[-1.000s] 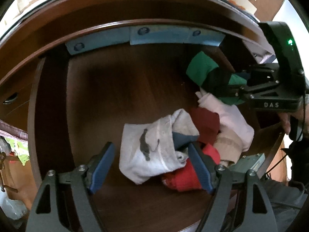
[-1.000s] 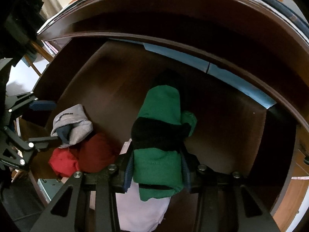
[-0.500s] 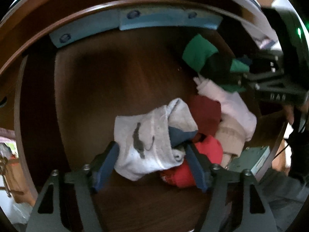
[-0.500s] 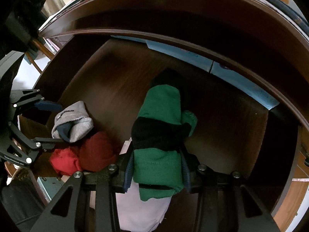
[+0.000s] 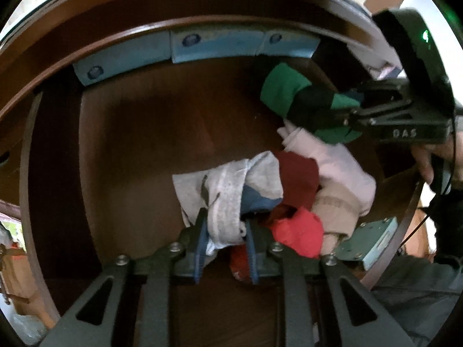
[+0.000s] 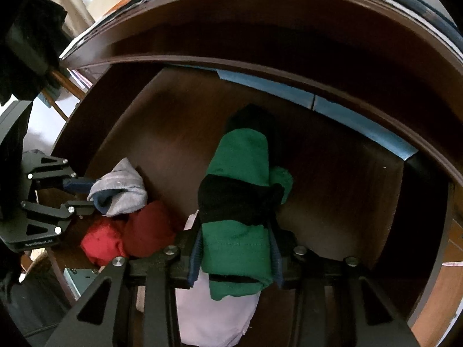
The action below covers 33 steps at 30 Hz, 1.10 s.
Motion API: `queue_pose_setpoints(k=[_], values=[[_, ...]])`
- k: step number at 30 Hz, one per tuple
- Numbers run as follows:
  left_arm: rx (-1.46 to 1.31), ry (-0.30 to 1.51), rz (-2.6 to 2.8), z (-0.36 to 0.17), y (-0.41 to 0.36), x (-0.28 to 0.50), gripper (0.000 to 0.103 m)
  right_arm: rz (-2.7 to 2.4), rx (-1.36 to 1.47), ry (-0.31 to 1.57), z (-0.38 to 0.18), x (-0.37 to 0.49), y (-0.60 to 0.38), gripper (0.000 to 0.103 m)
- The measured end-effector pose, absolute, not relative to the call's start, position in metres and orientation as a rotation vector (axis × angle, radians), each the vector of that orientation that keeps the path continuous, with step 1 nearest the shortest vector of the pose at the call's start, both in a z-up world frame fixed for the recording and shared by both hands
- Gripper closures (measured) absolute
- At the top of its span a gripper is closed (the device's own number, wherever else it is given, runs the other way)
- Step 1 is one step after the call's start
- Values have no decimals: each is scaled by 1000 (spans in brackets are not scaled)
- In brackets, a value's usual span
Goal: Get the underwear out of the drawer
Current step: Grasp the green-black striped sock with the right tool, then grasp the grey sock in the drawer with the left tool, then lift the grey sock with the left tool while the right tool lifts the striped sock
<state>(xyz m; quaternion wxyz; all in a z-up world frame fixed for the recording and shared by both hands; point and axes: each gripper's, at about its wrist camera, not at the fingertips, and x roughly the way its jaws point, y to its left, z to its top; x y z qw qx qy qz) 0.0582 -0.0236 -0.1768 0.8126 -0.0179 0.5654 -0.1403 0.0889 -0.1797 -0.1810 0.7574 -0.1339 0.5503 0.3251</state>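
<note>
We had the left gripper (image 5: 225, 238) pinched on the grey underwear (image 5: 228, 193) at its near edge, so the fold would lift free of the pile; the right gripper (image 6: 235, 256) was clamped around the green-and-black underwear (image 6: 240, 202), both garments low inside the wooden drawer (image 5: 139, 133); beside the grey piece lay a maroon garment (image 5: 298, 179), a bright red one (image 5: 301, 234), a beige one (image 5: 335, 211) and a pale pink one (image 5: 335, 159), touching and likely to drag along; blue tape (image 5: 214, 43) lined the far wall.
</note>
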Motion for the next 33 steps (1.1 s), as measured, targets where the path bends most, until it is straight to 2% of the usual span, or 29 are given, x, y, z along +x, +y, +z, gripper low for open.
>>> queue_pose_setpoints(k=[16,33], values=[[-26,1007,-184,-144,-4,51,82,716,-369,1083,-166,73,-173,68],[-1,935,-148,-145,-11,51,82,757,-334,930,-143,53,-191,68]])
